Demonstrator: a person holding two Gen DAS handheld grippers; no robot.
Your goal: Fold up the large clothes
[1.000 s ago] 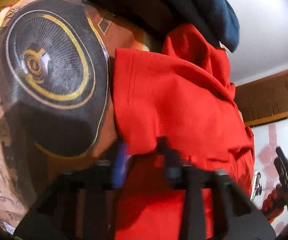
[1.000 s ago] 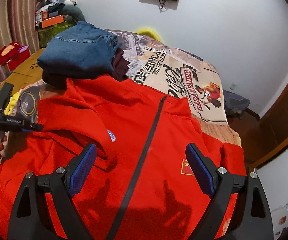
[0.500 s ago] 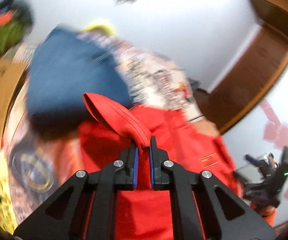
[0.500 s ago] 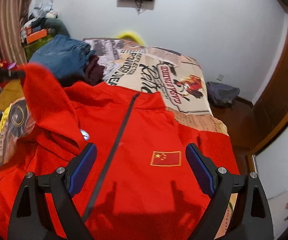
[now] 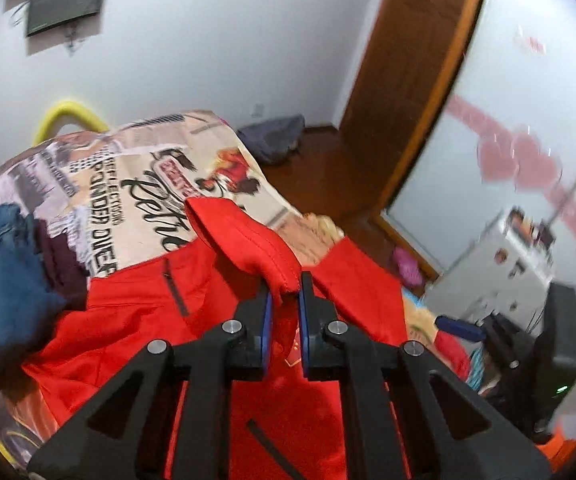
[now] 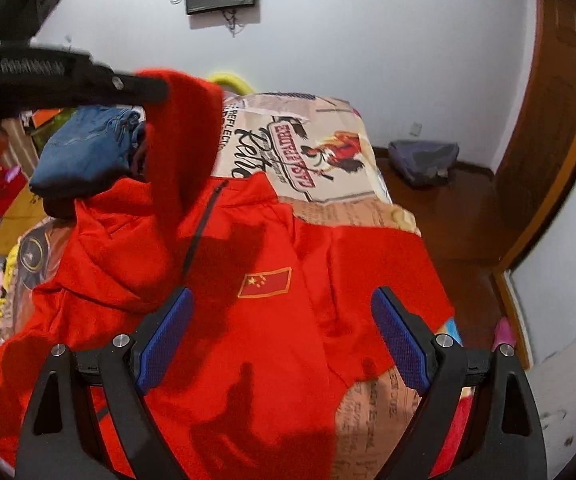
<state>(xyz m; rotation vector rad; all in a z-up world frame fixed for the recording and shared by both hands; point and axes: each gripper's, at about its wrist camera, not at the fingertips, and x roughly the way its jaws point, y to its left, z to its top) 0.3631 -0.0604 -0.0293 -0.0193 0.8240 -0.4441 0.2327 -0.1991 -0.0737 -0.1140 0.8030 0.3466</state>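
A red zip jacket (image 6: 271, 320) with a small flag patch (image 6: 265, 282) lies front up on the bed. My left gripper (image 5: 284, 300) is shut on the cuff of its red sleeve (image 5: 243, 240) and holds it lifted above the jacket body (image 5: 127, 312). From the right wrist view the left gripper (image 6: 143, 88) shows at upper left with the raised sleeve (image 6: 179, 148) hanging from it. My right gripper (image 6: 281, 336) is open and empty, hovering above the jacket's lower front.
A stack of folded jeans and dark clothes (image 6: 87, 152) sits at the bed's far left. The printed bedsheet (image 6: 312, 152) extends to the white wall. A grey bag (image 6: 424, 160) lies on the wooden floor beside the bed; a door frame (image 6: 560, 140) stands right.
My left gripper has lifted the sleeve cuff off the bed and swung it up and across over the jacket. My right gripper has stayed open above the jacket front.
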